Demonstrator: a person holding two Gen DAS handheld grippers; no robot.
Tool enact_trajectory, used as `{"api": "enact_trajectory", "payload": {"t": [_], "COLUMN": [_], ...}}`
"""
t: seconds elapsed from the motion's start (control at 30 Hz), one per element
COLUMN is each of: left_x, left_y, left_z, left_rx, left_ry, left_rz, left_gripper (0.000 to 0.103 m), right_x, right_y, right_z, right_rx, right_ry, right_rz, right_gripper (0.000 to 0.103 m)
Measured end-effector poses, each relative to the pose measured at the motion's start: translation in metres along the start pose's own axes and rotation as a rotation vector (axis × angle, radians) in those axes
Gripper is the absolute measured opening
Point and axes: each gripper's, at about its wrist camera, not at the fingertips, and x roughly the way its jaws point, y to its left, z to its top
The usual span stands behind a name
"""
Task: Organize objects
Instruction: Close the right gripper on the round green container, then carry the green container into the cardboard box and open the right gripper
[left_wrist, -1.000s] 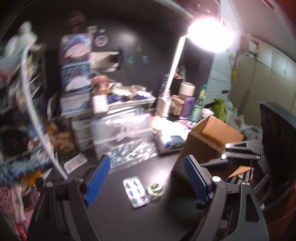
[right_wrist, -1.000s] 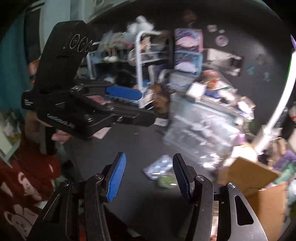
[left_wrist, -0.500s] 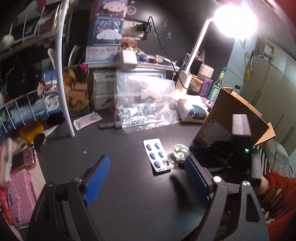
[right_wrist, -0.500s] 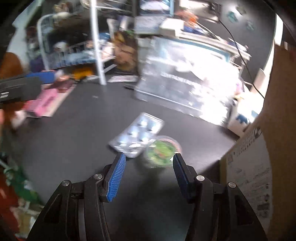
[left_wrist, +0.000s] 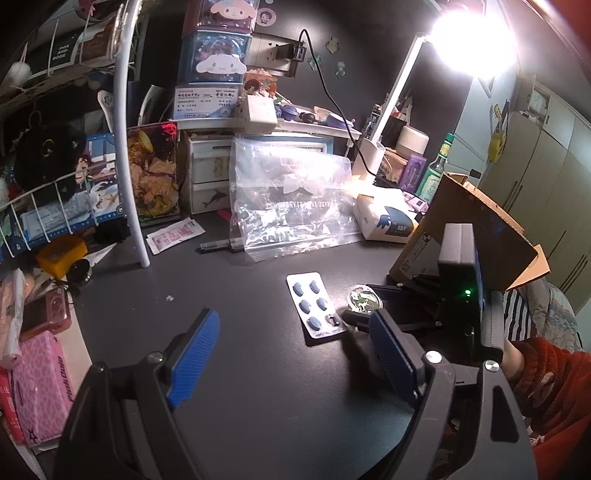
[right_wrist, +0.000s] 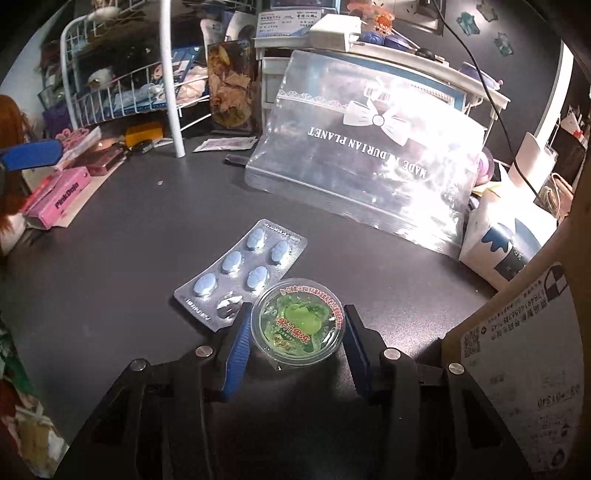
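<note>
A small clear jelly cup with a green lid sits on the dark desk, and a blister pack of blue pills lies just left of it. My right gripper is open, its blue pads on either side of the cup, close to it. In the left wrist view the cup and the pack lie mid-desk with the right gripper around the cup. My left gripper is open and empty, hovering nearer than the pack.
A clear plastic bag leans against drawers at the back. A cardboard box stands right, with a white tissue pack beside it. A white wire rack, pink boxes and clutter fill the left. A desk lamp glares.
My right gripper has moved forward and down so the jelly cup now sits between its pads. My left gripper has steadied, looking down at the desk.
</note>
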Motion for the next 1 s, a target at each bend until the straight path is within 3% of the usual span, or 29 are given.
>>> {"api": "enact_trajectory", "payload": {"t": [0.1,0.27,0.47,0.77,0.83,1.0], "left_x": [0.002,0.006,-0.006,-0.021,-0.021,-0.009], "left_y": [-0.006,-0.023,-0.045,-0.086,-0.096,-0.131], "left_z": [0.0,0.005,0.022,0.062,0.071,0.098], "left_rx": [0.007,0.005,-0.004,0.076,0.096,0.159], "left_ry": [0.021,0.088,0.107,0.084,0.08,0.089], "left_rz": [-0.043,-0.194,-0.295,-0.327,-0.337,-0.364], "left_gripper": [0.081,0.081,0.064,0.047,0.039,0.035], "right_x": [-0.011,-0.049,-0.11,-0.168,-0.176,-0.192], "right_y": [0.006,0.027,0.053,0.057,0.05,0.021], "right_z": [-0.001,0.006,0.026,0.043,0.046,0.048], "right_rx": [-0.017,-0.076,-0.209,-0.305,-0.306,-0.278], "right_ry": [-0.019,-0.067,-0.148,-0.228,-0.237,-0.253], "right_rz": [0.027,0.15,0.223,0.189,0.173,0.133], "right_gripper": [0.042,0.042,0.042,0.042,0.042,0.042]}}
